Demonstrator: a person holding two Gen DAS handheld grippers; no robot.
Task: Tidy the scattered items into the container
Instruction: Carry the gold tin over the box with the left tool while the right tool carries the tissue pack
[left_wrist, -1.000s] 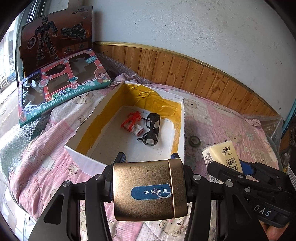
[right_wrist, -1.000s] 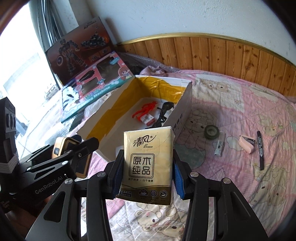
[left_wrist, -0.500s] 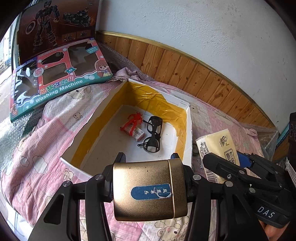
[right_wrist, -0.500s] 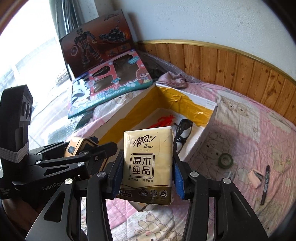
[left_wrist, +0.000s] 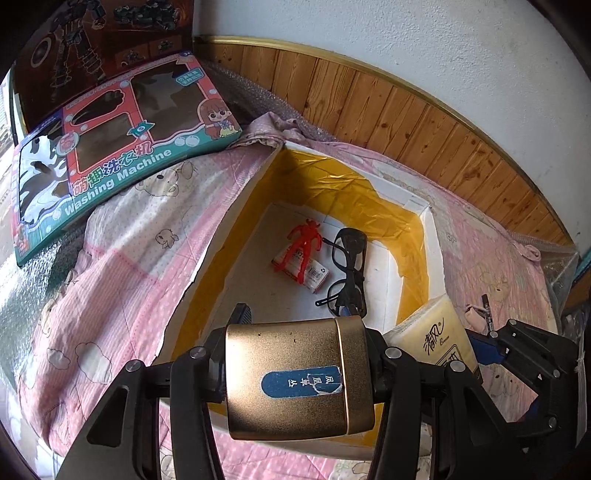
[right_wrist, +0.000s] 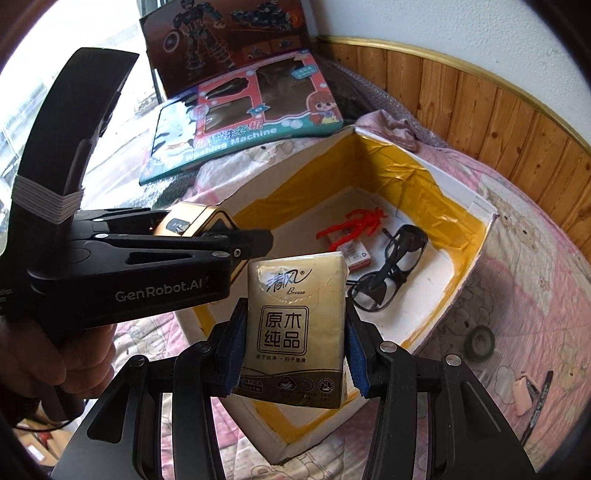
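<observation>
My left gripper (left_wrist: 295, 373) is shut on a gold metal case (left_wrist: 297, 376) with a blue label, held over the near edge of the white box (left_wrist: 434, 236) lined with yellow tape. My right gripper (right_wrist: 293, 332) is shut on a beige tissue pack (right_wrist: 295, 325), also above the box's near side (right_wrist: 280, 446). Inside the box lie a red toy figure (left_wrist: 304, 243) on a small card and black glasses (left_wrist: 349, 273). In the right wrist view the left gripper (right_wrist: 243, 236) and the gold case (right_wrist: 192, 219) show at left.
On the pink quilt right of the box lie a tape roll (right_wrist: 480, 341), a pink eraser (right_wrist: 524, 397) and a black pen (right_wrist: 545, 398). Two toy boxes (left_wrist: 122, 136) stand at the back left. A wooden wall panel (left_wrist: 424, 122) runs behind. A hand (right_wrist: 74, 365) holds the left gripper.
Both grippers have moved forward and closer to the box with their loads; the box now fills more of each view and both loads hang above its near side.
</observation>
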